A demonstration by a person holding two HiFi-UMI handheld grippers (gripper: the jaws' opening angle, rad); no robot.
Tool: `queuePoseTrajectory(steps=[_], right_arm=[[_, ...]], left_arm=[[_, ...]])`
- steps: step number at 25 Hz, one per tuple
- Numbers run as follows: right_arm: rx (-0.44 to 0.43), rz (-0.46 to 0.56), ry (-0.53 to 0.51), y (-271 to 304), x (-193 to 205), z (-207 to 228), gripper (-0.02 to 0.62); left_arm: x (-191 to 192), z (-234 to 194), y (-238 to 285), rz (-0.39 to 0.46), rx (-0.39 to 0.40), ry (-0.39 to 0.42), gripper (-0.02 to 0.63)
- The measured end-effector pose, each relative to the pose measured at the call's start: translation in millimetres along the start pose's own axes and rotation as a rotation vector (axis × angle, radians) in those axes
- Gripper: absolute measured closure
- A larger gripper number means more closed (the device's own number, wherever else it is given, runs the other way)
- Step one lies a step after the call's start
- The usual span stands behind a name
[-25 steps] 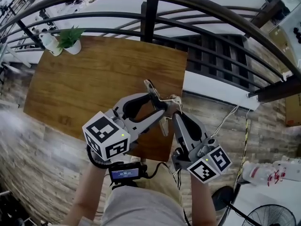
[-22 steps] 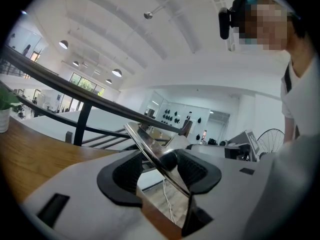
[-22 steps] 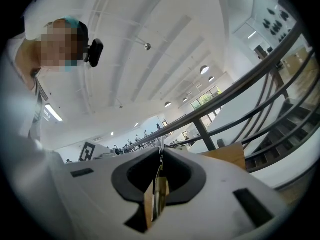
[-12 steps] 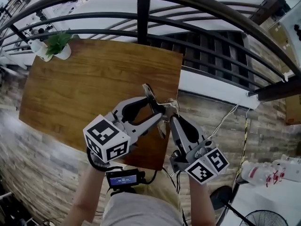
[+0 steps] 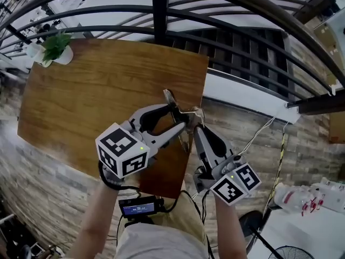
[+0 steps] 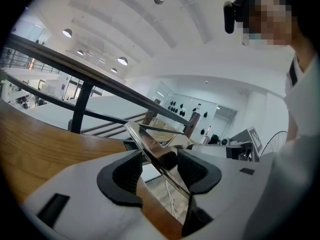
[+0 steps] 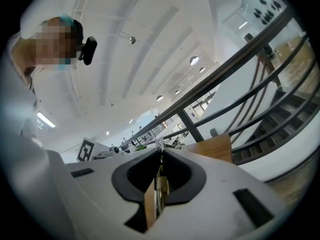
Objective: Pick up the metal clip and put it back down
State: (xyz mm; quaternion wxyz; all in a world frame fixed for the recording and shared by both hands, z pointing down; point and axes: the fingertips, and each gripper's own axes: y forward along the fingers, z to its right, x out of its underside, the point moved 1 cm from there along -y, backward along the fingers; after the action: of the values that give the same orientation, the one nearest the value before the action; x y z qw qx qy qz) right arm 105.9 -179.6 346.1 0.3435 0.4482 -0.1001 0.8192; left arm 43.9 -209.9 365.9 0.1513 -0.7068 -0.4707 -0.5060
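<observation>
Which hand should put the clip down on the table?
Probably left. Both grip the clip, but the left hand-held gripper is over the table; the right hand-held gripper is mostly over floor.

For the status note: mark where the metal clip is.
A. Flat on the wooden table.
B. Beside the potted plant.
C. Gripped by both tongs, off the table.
C: the metal clip is clamped in the left tongs and the right tongs, raised clear of the table.
</observation>
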Motion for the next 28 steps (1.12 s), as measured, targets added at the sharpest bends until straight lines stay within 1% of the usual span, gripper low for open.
queuePoseTrajectory(steps=[5,10,20,28], right_arm=[[0.011,-0.004,0.061,11,1,36,0.569],[0.026,-0.009,0.126,34,2,70,0.569],[0.084,-0.038,0.154,65,10,122,0.569],[0.144,-0.042,0.200,85,21,170,0.571]], left_arm=[[8,-18,32,-0.030,-0.007,-0.020,0.380],[11,-46,59,-0.074,-0.026,-0.039,0.382],[30,-91,104,-0.122,-0.054,-0.124,0.382],[50,-122,143,-0.179,-0.097,-0.121,0.380]])
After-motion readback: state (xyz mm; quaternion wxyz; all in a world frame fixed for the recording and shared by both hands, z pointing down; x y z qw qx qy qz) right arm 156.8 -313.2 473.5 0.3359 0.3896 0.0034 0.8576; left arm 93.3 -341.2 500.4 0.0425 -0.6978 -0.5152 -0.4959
